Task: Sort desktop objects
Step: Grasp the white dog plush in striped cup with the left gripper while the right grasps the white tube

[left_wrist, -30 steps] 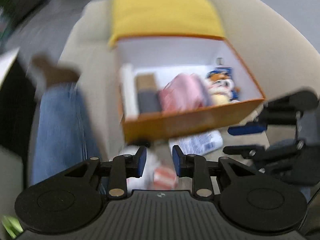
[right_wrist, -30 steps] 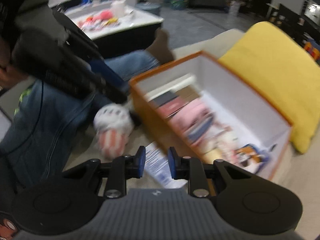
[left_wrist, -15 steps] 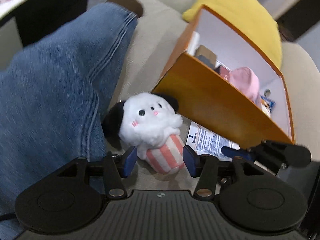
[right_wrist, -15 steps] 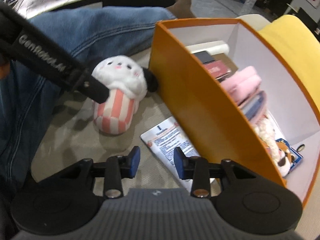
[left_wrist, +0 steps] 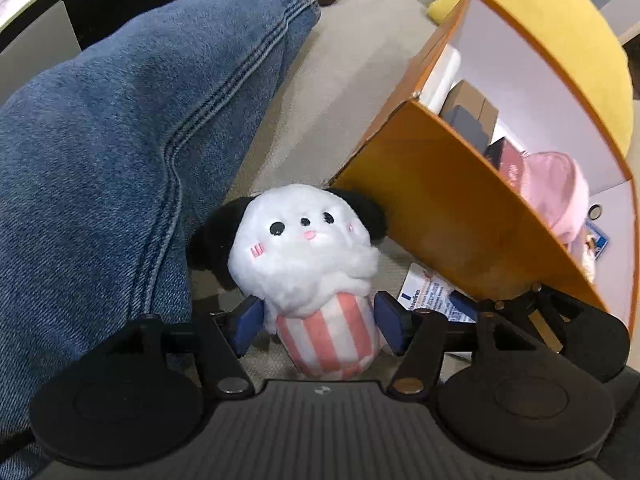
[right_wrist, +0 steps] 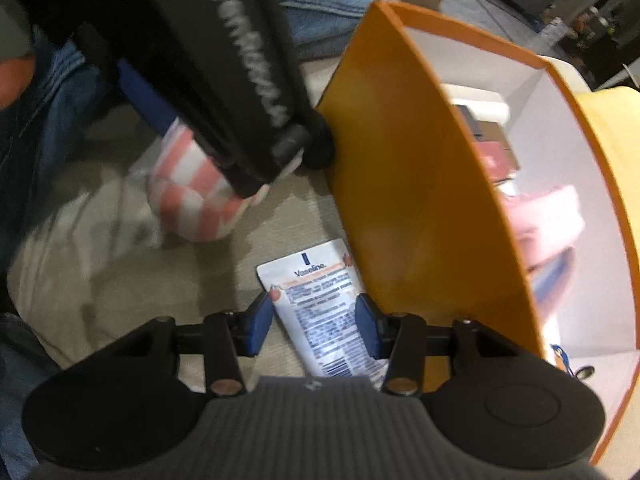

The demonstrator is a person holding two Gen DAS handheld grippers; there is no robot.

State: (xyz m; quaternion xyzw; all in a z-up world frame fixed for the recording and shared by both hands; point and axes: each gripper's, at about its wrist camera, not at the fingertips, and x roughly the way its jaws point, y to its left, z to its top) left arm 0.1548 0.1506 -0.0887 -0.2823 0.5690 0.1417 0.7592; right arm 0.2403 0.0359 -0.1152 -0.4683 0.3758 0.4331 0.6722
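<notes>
Left gripper (left_wrist: 320, 326): fingers apart, just opened wider. They straddle the striped base of the plush toy (left_wrist: 308, 248); a gap shows on each side, so no pad presses it.

The plush toy lies on the beige sofa cushion (left_wrist: 352, 52), between a denim-clad leg (left_wrist: 120, 140) and the near wall of the orange box (left_wrist: 448, 216). Its long axis runs away from the left wrist camera: pink-and-white striped base toward the gripper, white head with black ears toward the box corner. One ear sits just beside the box wall; whether they touch cannot be told.

Right gripper (right_wrist: 312, 326): fingers apart, also just opened wider. The Vaseline tube (right_wrist: 320, 300) lies flat on the cushion between them. Contact on the left finger's side cannot be judged; no grip is evident. The tube's long axis runs roughly along the line of the fingers; its flat crimped end points away from the camera, and its other end is hidden under the gripper body. It lies just beside the base of the orange box.

The box stands open, holding pink items and small cartons. A yellow cushion (left_wrist: 568, 32) sits behind it.
</notes>
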